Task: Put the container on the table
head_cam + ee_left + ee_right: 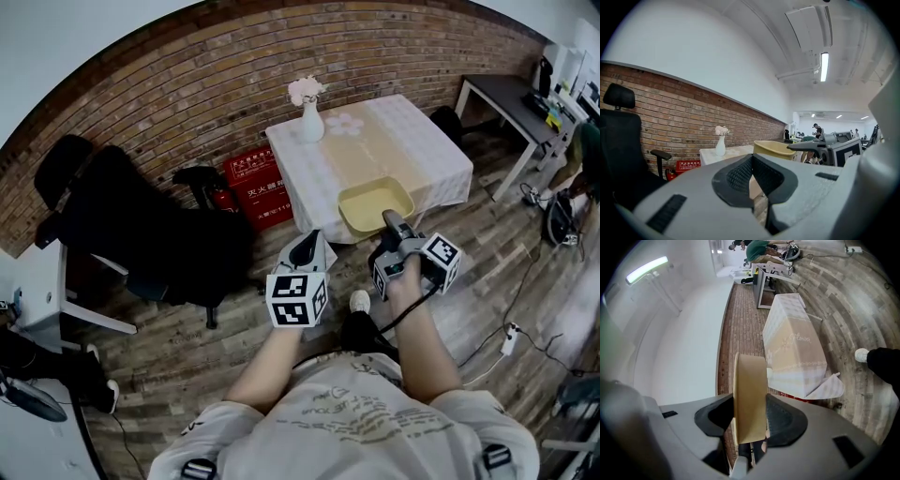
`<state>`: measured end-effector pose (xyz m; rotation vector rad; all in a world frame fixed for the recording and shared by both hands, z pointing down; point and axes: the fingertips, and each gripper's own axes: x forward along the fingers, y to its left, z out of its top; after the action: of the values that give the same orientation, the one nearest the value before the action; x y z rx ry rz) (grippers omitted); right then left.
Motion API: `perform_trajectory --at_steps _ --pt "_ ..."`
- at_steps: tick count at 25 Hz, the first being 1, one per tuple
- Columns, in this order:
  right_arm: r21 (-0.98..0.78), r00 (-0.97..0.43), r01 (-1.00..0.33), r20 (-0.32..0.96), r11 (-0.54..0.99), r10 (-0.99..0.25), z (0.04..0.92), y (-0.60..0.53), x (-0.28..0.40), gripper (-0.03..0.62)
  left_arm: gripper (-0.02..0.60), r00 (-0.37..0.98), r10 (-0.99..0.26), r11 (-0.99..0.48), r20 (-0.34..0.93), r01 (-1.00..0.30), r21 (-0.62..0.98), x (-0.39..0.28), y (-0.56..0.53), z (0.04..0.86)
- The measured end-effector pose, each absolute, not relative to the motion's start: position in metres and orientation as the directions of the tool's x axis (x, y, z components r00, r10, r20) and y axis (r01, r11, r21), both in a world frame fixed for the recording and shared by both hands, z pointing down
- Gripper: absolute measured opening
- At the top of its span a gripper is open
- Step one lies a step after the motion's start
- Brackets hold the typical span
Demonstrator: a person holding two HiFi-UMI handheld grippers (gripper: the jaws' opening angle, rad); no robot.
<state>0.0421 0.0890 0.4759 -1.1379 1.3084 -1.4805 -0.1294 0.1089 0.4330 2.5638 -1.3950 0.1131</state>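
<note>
A pale yellow rectangular container (373, 202) hangs over the near edge of the cloth-covered table (412, 141). My right gripper (389, 219) is shut on its near wall. In the right gripper view that wall (749, 380) stands pinched between both pads, with the table (794, 343) beyond it. My left gripper (309, 242) is beside it on the left, shut with nothing in it. In the left gripper view its pads (740, 174) meet at the tips, and the container (772, 147) shows ahead to the right.
A white vase of flowers (307, 111) stands on the table's far left corner. A black office chair (141, 225) and a red box (258, 187) are to the left by the brick wall. A dark desk (506, 98) is at the back right. Cables (511, 337) lie on the wooden floor.
</note>
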Motion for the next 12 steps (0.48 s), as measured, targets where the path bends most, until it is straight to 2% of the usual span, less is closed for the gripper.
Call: perform_trajectory --at_steps 12 --pt "-0.991 -0.261 0.007 0.127 -0.133 -0.957 0.472 -0.023 0.089 0.196 0.006 0.531 -0.828 -0.512 0.179 -0.847 0.144 -0.080 0.002 0.420"
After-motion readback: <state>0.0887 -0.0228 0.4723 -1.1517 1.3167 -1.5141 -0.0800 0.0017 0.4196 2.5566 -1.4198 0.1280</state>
